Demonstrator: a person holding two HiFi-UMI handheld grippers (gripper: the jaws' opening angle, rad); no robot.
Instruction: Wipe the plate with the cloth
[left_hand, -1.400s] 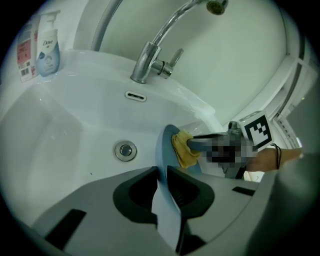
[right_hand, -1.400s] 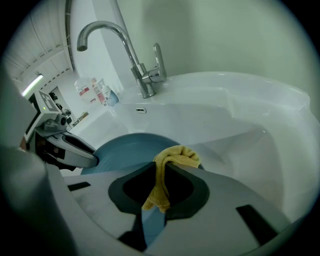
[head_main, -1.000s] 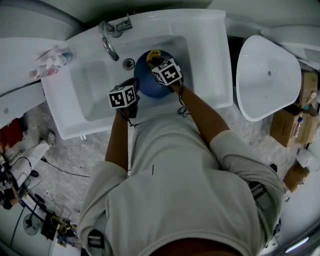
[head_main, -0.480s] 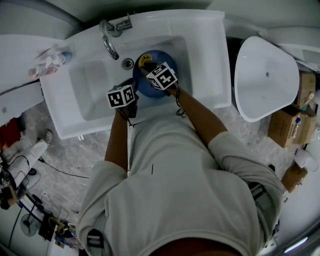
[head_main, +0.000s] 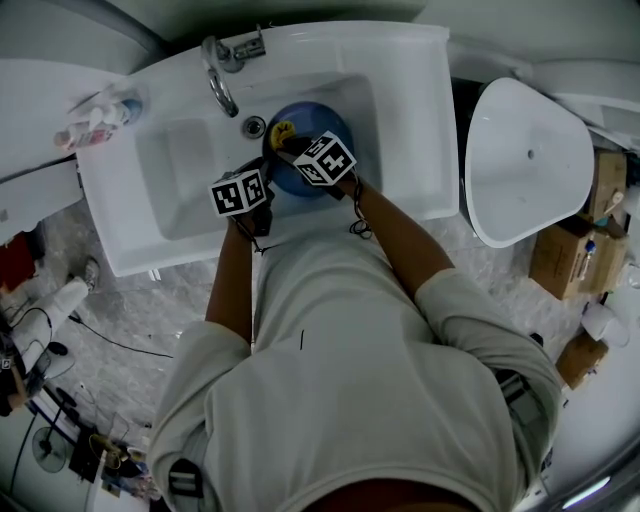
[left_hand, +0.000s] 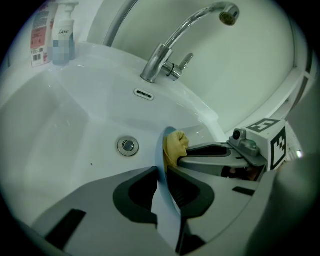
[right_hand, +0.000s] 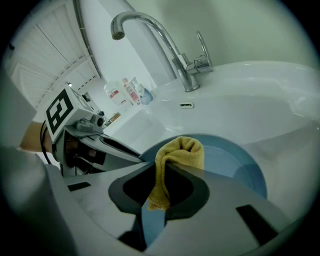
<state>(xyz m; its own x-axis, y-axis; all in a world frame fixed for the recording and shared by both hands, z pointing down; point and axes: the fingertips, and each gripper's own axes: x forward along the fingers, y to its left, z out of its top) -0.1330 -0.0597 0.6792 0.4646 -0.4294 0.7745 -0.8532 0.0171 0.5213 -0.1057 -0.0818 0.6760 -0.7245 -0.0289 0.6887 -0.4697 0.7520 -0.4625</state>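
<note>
A white washbasin (head_main: 400, 150) holds the blue plate (head_main: 318, 118) beside its drain. The left gripper (left_hand: 162, 175) is clamped on the plate's rim, apparently to steady it. The right gripper (right_hand: 162, 180) pinches the yellow cloth (right_hand: 182, 152), which rests on the plate's face, ready for wiping.

White sink (head_main: 400, 110), bottles (head_main: 95, 115) on its rim

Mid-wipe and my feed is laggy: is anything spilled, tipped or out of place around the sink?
Nothing stands out. The left gripper clamps the rim of the blue plate over the sink, and the right gripper holds the yellow cloth against it. No water runs from the faucet, and the bottles at the corner stand upright.
</note>
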